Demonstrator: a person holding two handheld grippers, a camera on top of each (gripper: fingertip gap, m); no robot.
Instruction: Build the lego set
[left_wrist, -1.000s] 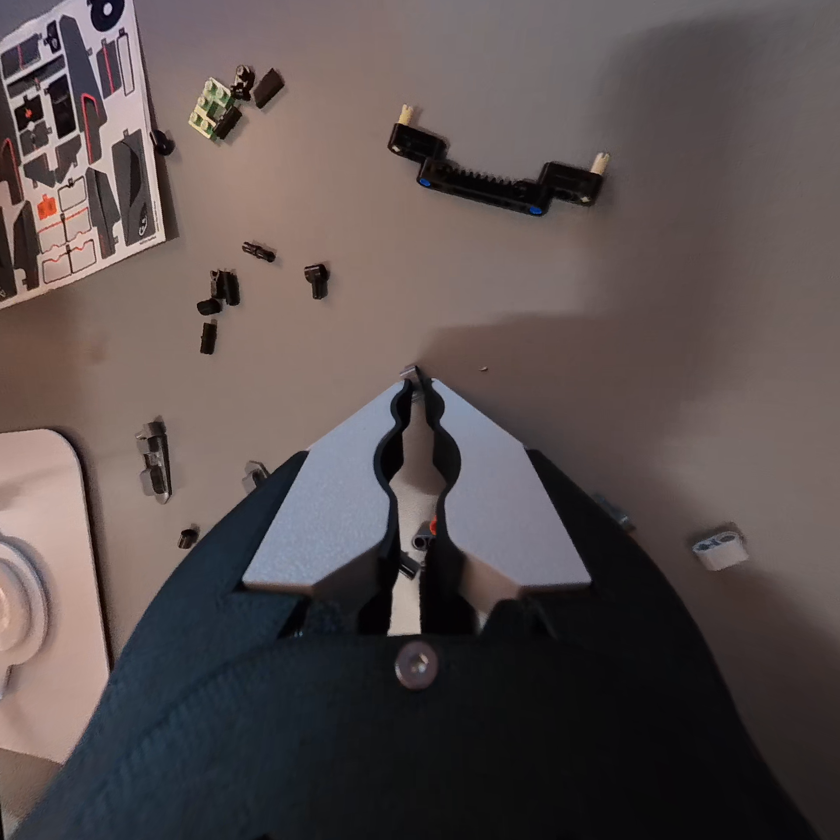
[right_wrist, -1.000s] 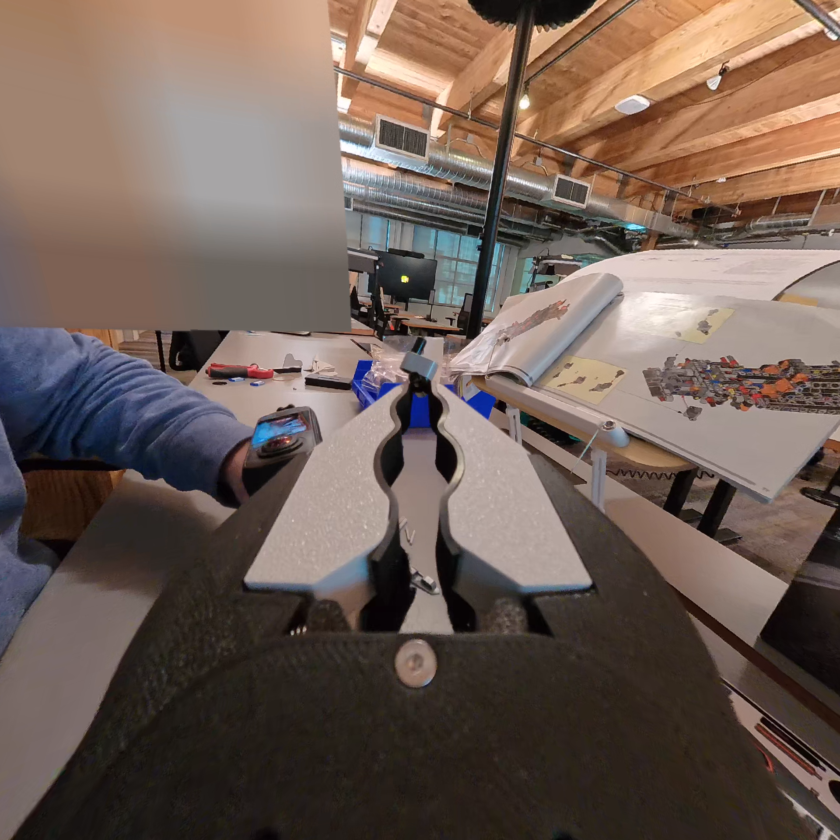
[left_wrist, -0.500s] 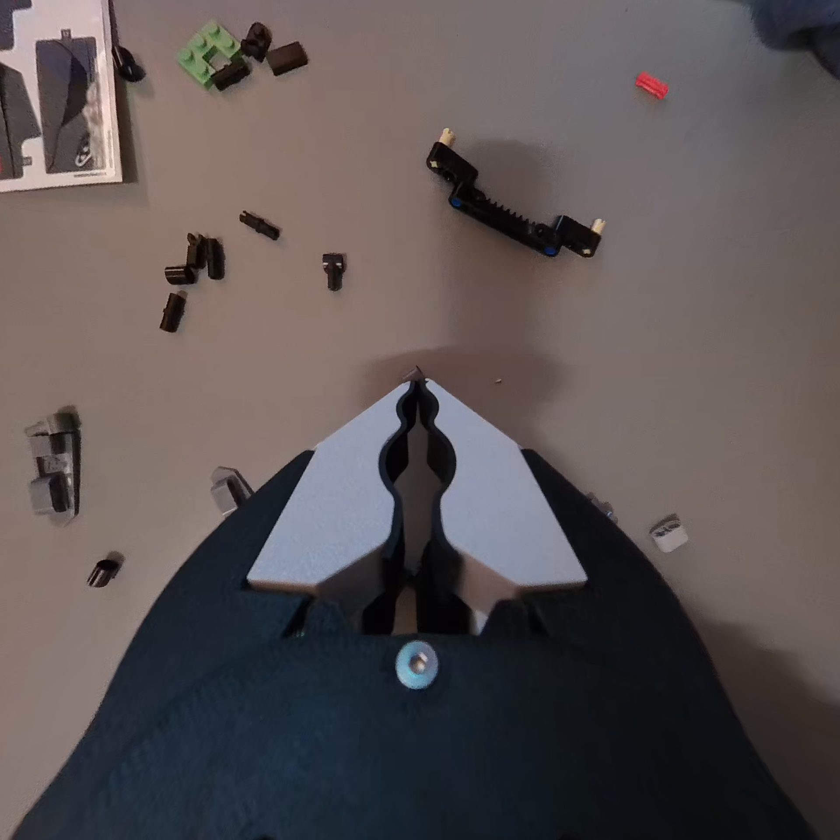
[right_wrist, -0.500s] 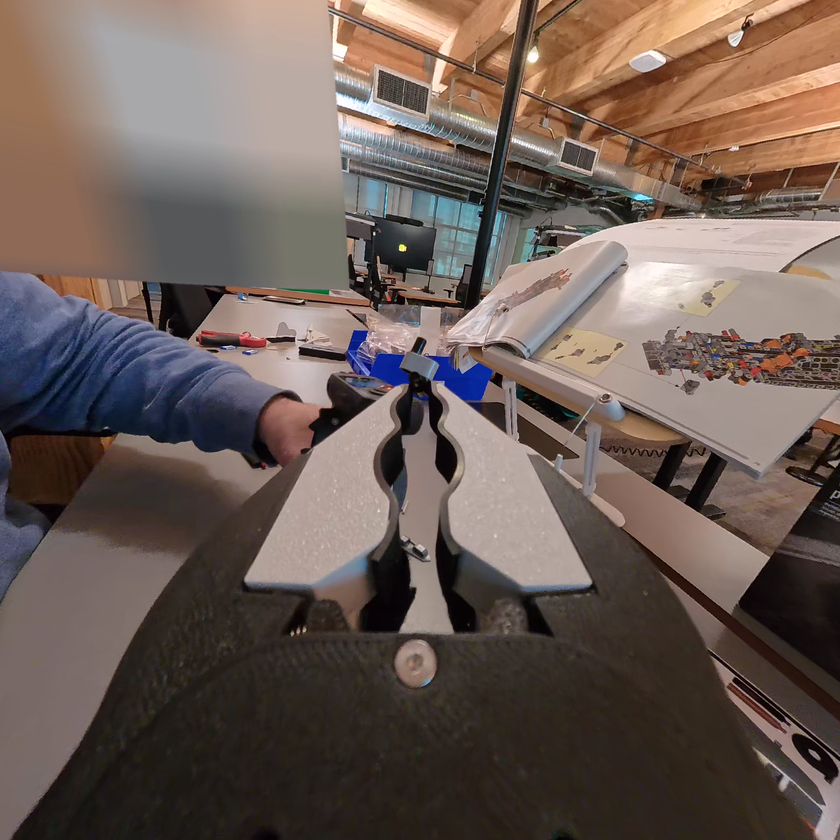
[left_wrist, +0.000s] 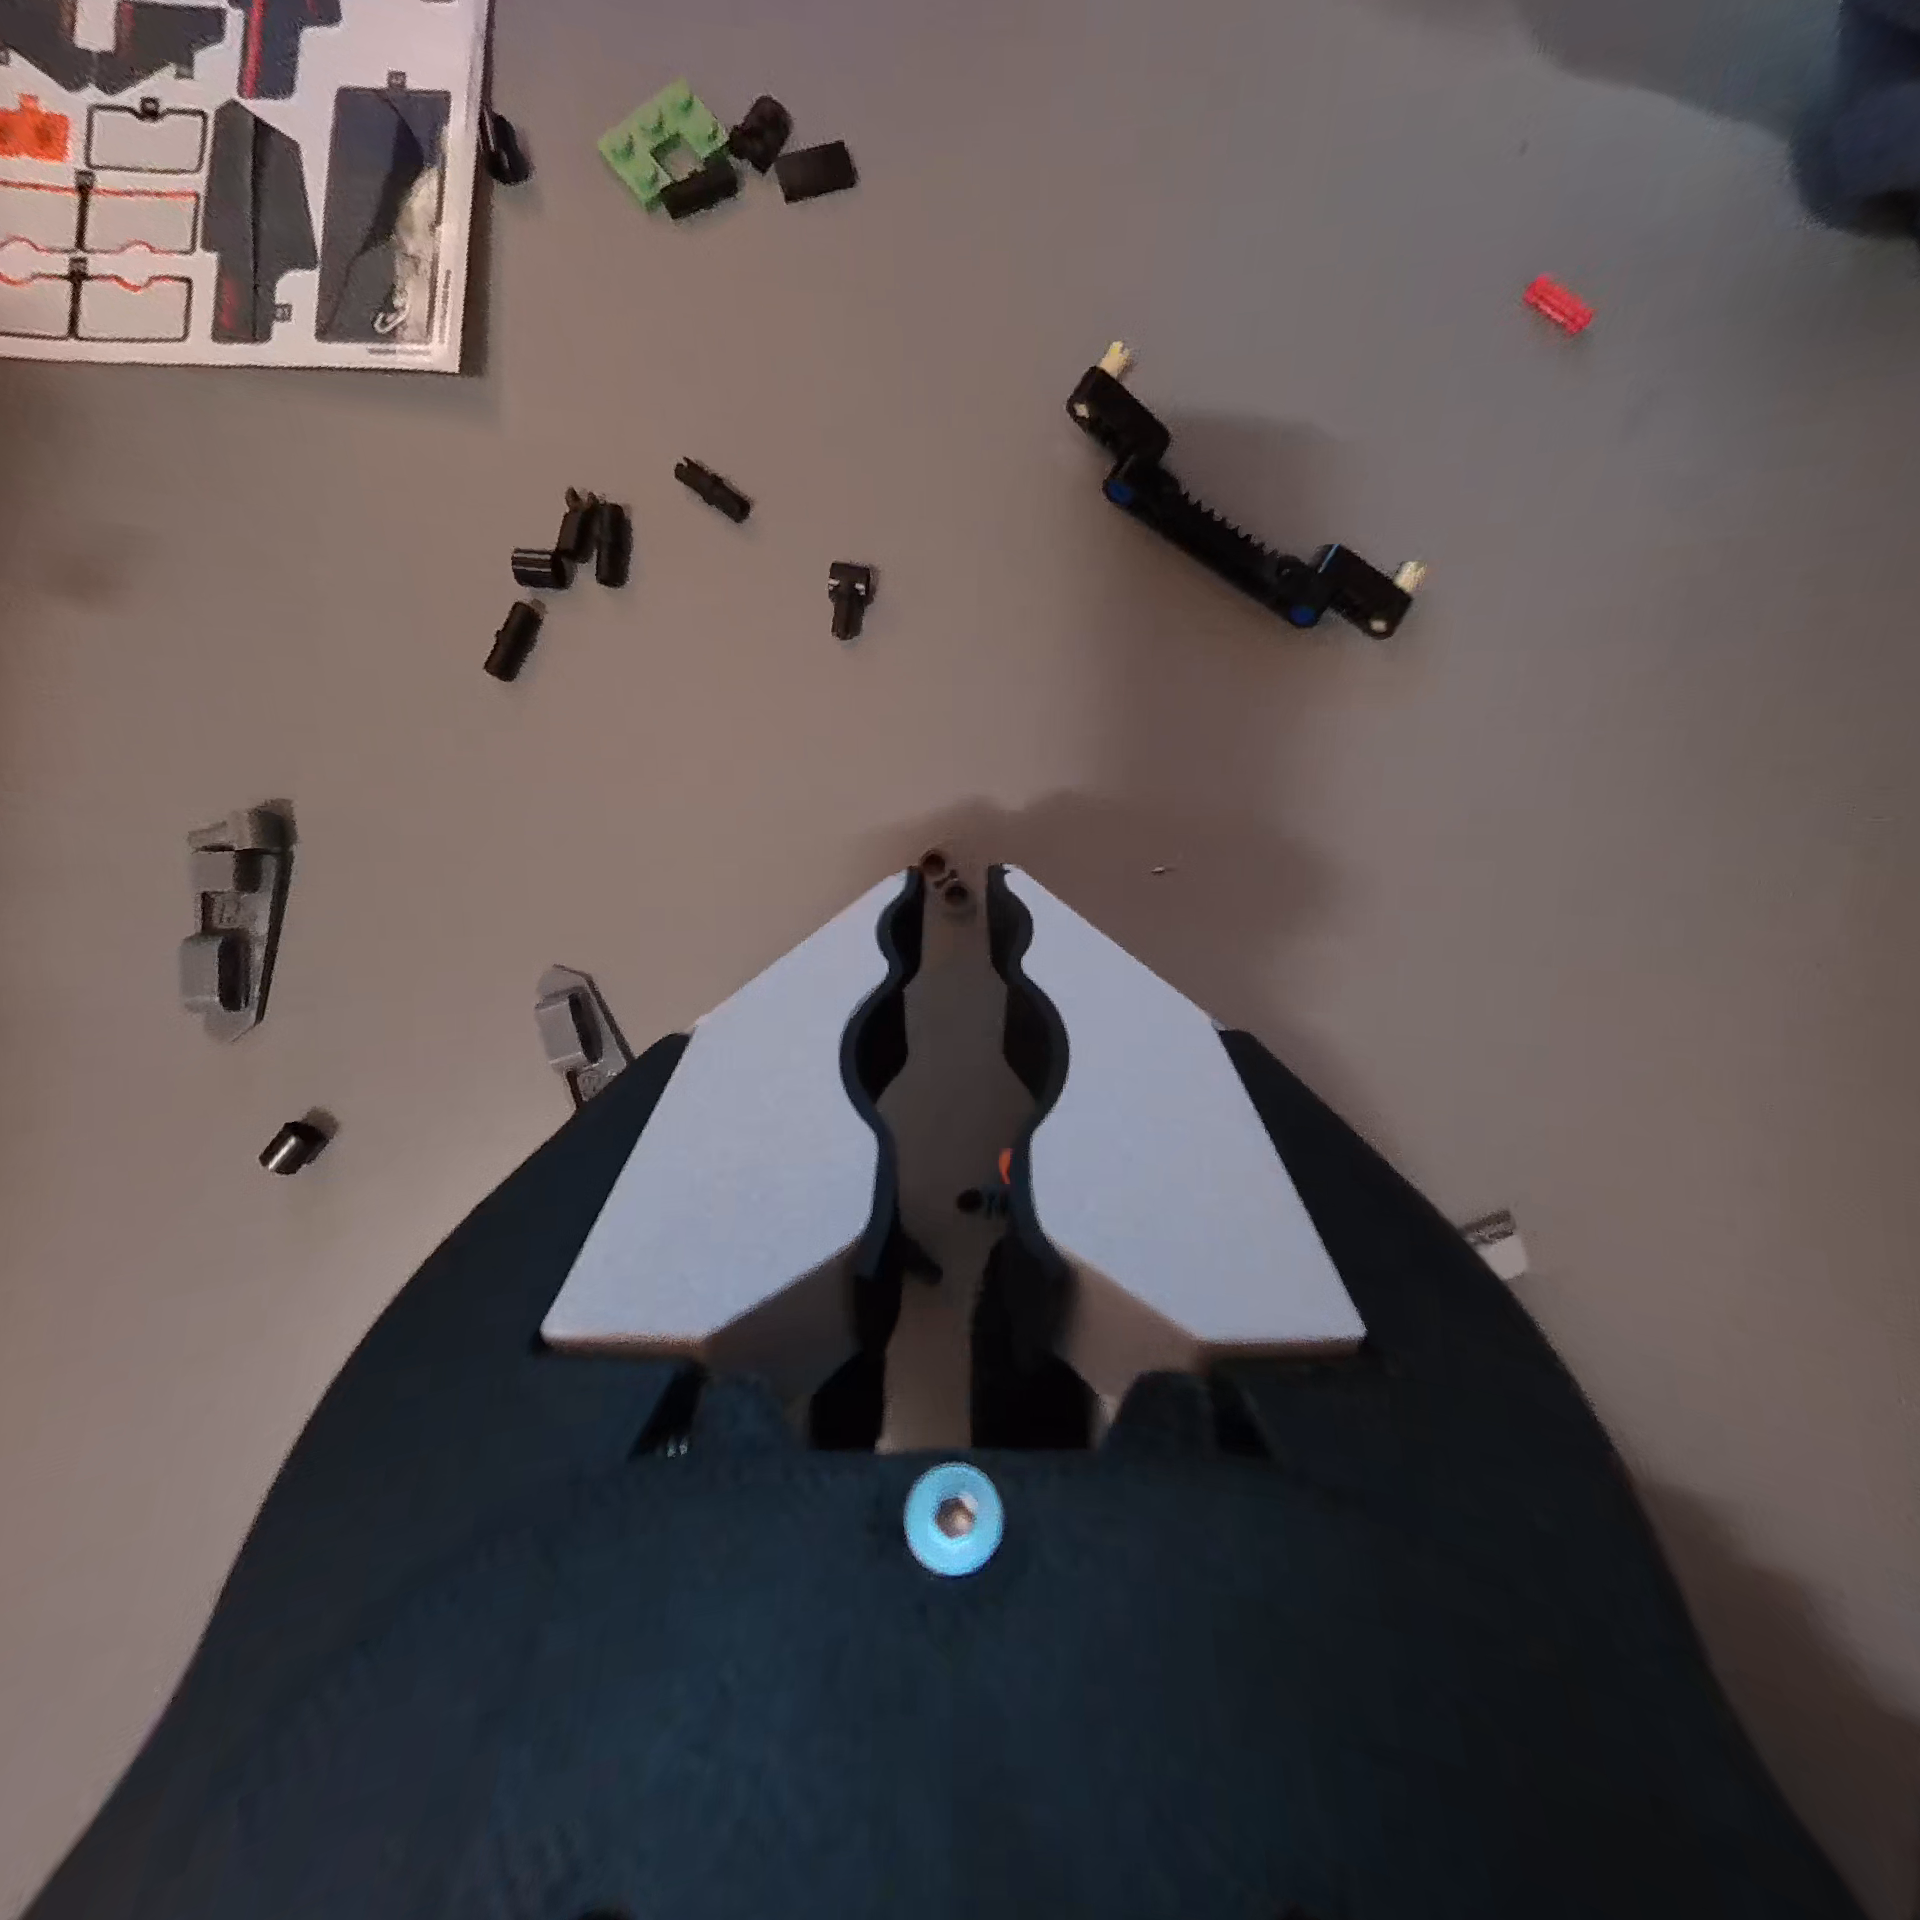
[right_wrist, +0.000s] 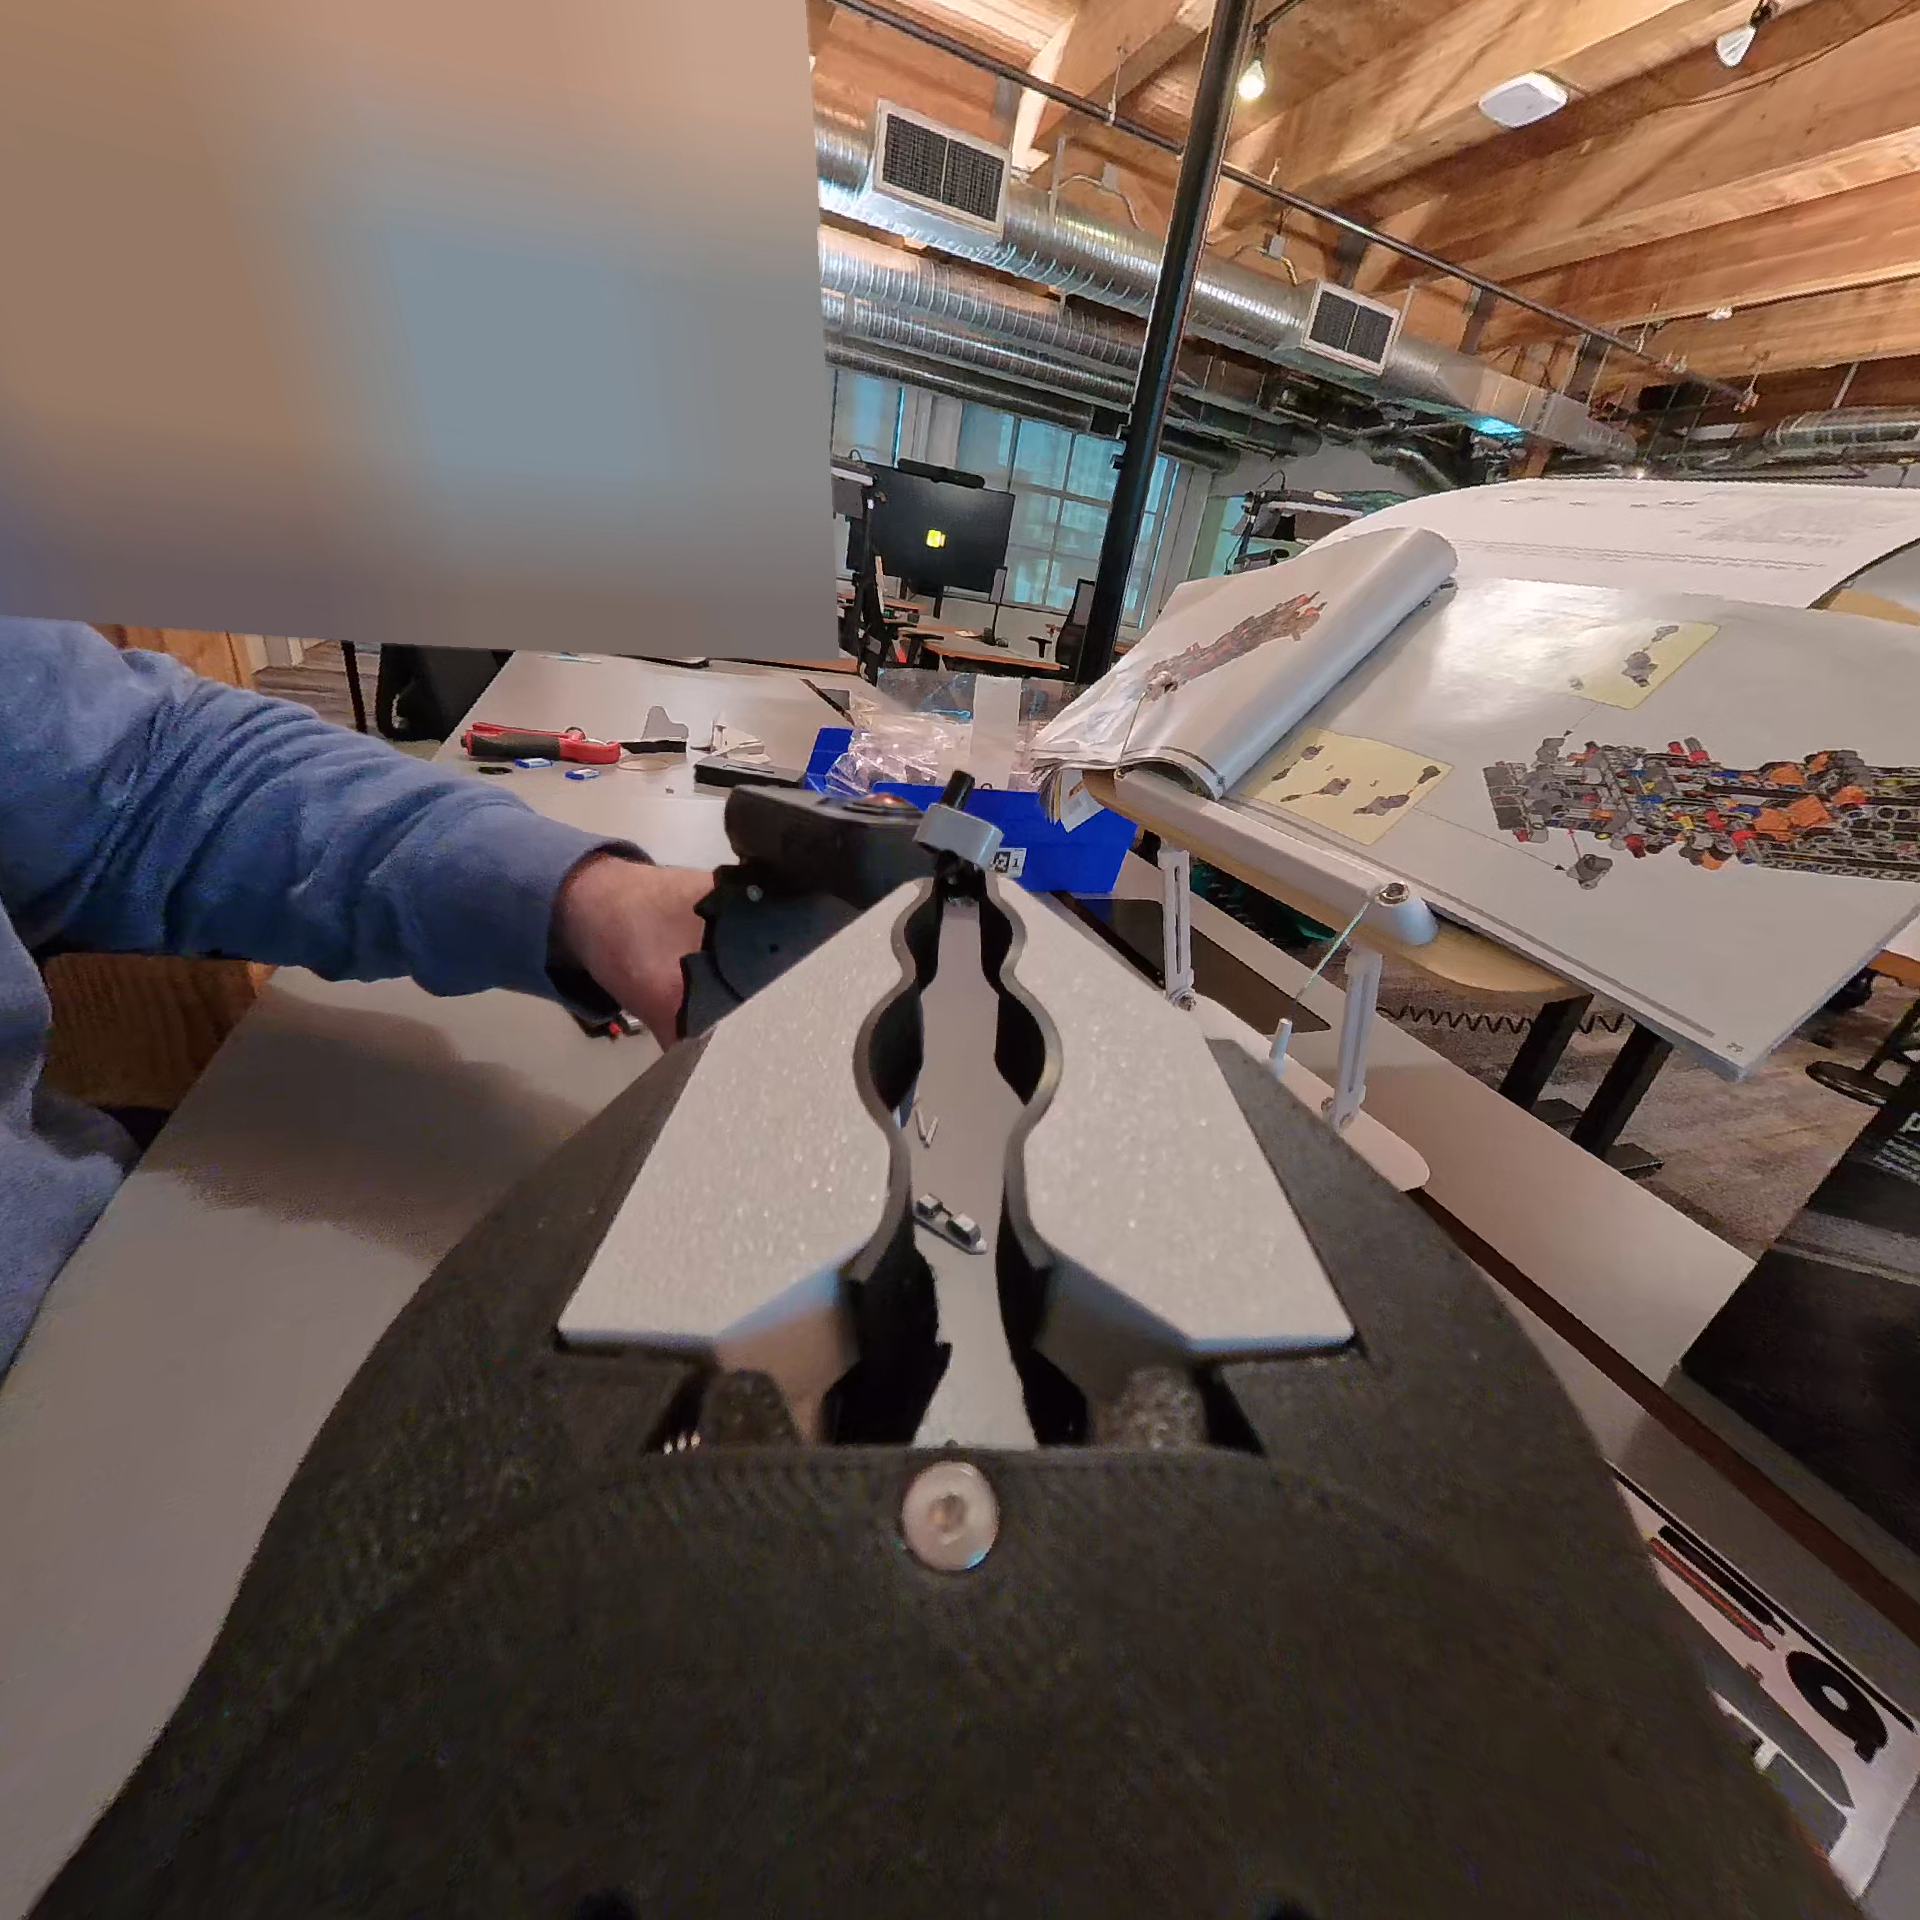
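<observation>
My left gripper (left_wrist: 954, 883) points straight down at the grey bench (left_wrist: 1455, 935), its fingers (left_wrist: 906, 896) parted by a narrow gap. A small dark brown pin (left_wrist: 943, 875) sits in that gap at the tips; I cannot tell whether either finger touches it or whether it lies on the bench. Ahead and to the right lies a black toothed assembly (left_wrist: 1242, 535) with blue pins and cream pegs at its ends. Ahead and to the left are scattered black connectors (left_wrist: 582, 545), with one more (left_wrist: 850, 597) apart from them. Two grey pieces (left_wrist: 237, 920) lie left of the gripper body, the nearer one (left_wrist: 574, 1023) partly tucked under it. Farther off sit a green plate (left_wrist: 663, 140) with black parts beside it, a sticker sheet (left_wrist: 239, 177) in the corner, and a small red piece (left_wrist: 1556, 304) far right.

My right gripper (right_wrist: 958, 891) is lifted off the bench and looks across the room. Its fingers (right_wrist: 914, 909) are pinched on a small grey piece with a black pin (right_wrist: 958, 826) standing up from the tips. Just behind it a hand (right_wrist: 629, 951) in a blue sleeve (right_wrist: 260, 831) grips the other handle. To the right, an open instruction booklet (right_wrist: 1558, 769) rests on a tilted stand.
</observation>
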